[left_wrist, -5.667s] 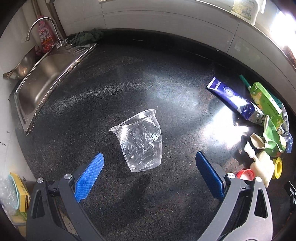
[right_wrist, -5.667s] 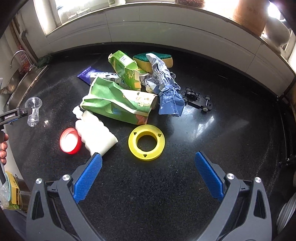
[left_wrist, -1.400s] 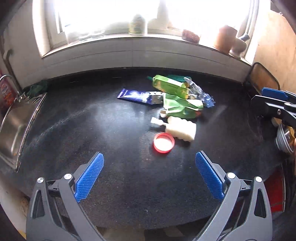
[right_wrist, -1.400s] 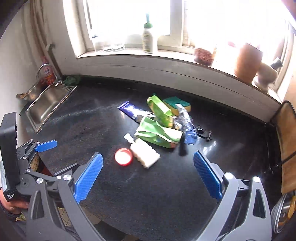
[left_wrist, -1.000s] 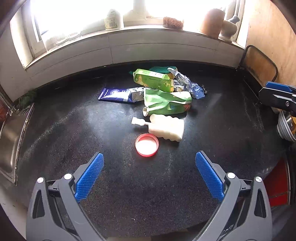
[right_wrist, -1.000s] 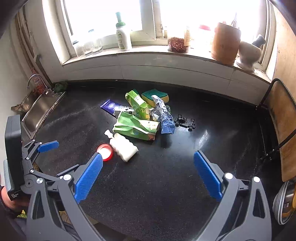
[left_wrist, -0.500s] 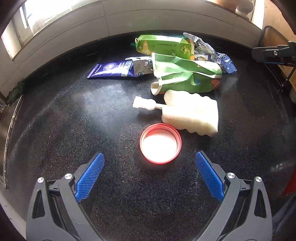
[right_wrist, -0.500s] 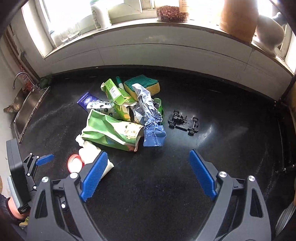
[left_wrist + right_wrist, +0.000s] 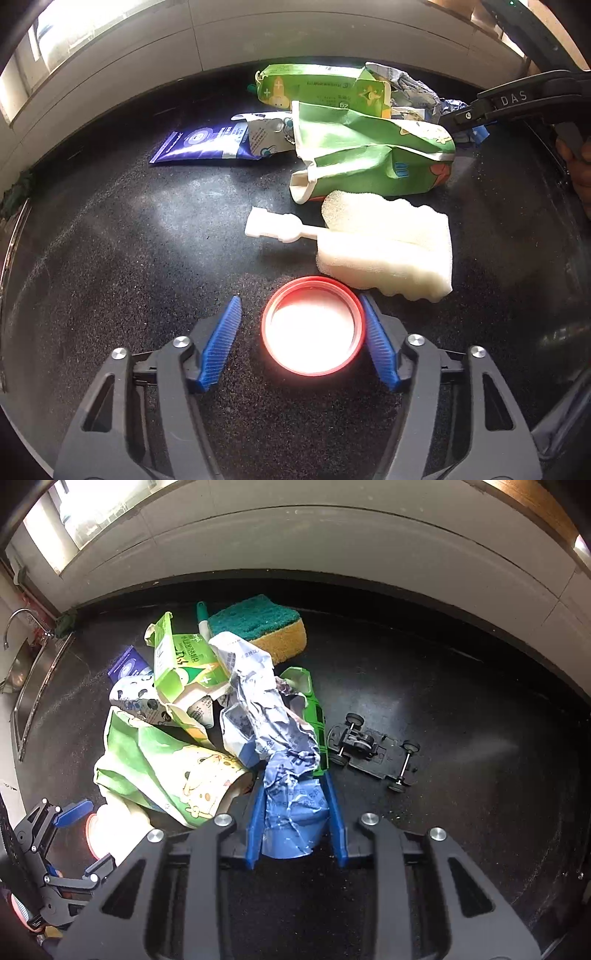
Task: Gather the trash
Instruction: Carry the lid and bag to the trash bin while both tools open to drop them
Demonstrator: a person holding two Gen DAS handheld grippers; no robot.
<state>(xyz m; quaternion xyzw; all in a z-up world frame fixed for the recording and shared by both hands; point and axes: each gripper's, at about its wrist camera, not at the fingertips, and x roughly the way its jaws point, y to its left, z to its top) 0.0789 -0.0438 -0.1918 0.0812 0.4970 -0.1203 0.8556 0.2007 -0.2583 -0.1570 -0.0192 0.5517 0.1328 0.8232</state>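
Note:
A red lid (image 9: pixel 312 330) lies open side up on the black counter (image 9: pixel 110 258). My left gripper (image 9: pixel 301 343) straddles it; the right pad touches its rim, the left pad stands a little off. My right gripper (image 9: pixel 295 821) is closed on the lower end of a crumpled blue and white wrapper (image 9: pixel 291 801). The wrapper runs back into a pile with a green bag (image 9: pixel 162 764), a green carton (image 9: pixel 181 657) and a blue tube (image 9: pixel 207 144).
A white foam brush (image 9: pixel 384 247) lies just behind the lid. A green and yellow sponge (image 9: pixel 262 626) and a black toy car chassis (image 9: pixel 373 749) lie by the pile. A sink (image 9: pixel 26 672) is at the far left. A white tiled wall backs the counter.
Both grippers have dropped to the counter and narrowed. The left one now straddles the red lid. The right one has closed on the blue wrapper.

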